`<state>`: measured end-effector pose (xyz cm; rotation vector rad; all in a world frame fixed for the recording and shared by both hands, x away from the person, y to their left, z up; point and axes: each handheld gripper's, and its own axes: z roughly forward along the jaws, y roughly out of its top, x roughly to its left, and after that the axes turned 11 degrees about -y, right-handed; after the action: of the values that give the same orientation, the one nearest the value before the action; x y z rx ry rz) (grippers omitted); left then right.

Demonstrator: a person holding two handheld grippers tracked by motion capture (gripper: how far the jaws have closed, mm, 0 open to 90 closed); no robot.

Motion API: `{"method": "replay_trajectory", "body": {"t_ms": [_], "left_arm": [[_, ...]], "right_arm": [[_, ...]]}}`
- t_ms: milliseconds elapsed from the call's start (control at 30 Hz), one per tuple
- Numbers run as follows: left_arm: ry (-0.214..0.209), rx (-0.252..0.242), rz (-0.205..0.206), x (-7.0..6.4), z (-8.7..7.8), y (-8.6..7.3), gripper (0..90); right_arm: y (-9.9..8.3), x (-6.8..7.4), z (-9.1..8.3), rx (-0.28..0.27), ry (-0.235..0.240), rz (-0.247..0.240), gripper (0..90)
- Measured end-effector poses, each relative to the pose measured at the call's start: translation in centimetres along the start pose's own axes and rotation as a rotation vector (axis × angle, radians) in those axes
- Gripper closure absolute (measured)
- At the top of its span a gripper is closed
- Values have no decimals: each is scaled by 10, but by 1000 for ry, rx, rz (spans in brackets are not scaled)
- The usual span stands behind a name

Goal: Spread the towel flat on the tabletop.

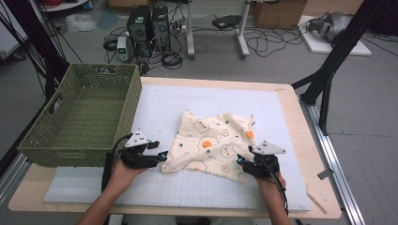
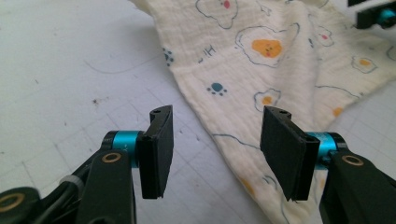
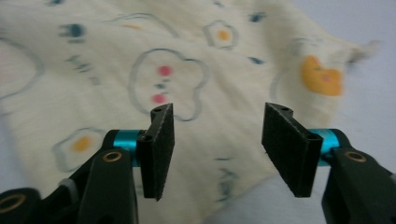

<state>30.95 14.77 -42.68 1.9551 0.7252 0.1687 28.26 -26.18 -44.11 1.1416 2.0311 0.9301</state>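
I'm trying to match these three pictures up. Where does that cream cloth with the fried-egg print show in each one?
High view: the cloth lies rumpled at the middle of the white mat, between the two grippers.
Left gripper view: it fills the upper right, its edge running down between the open jaws.
Right gripper view: it spreads behind the open jaws.
Shared landmark: the cloth's orange egg-yolk prints.

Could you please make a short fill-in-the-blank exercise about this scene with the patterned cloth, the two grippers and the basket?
1. The cloth lies between the left gripper and the right gripper, and the jaws of both are ____.
2. The basket at the left of the table has the colour ____.
3. The cloth rests on a white mat and not inside the ____.

Missing words: open; green; basket
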Motion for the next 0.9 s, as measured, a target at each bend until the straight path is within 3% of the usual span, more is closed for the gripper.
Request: {"method": "replay_trajectory", "body": {"t_ms": [133,233,333,433,500,700,900], "left_arm": [[26,-10,2,7,4,7,447],[47,-16,-2,11,5,11,447],[58,-23,-1,13,7,13,447],[74,-29,-10,15,9,16,447],[81,-27,-14,16,11,19,446],[82,-60,-55,17,18,25,439],[78,-19,-72,19,34,24,437]], "right_arm": [[0,15,-3,8,106,-45,450],[-2,22,-1,47,141,-102,568],[-4,22,1,62,191,-89,710],[-4,24,-1,72,220,-107,842],[-4,22,-1,85,244,-88,860],[-12,15,-20,122,300,-136,879],[-30,1,-49,161,336,-144,882]]}}
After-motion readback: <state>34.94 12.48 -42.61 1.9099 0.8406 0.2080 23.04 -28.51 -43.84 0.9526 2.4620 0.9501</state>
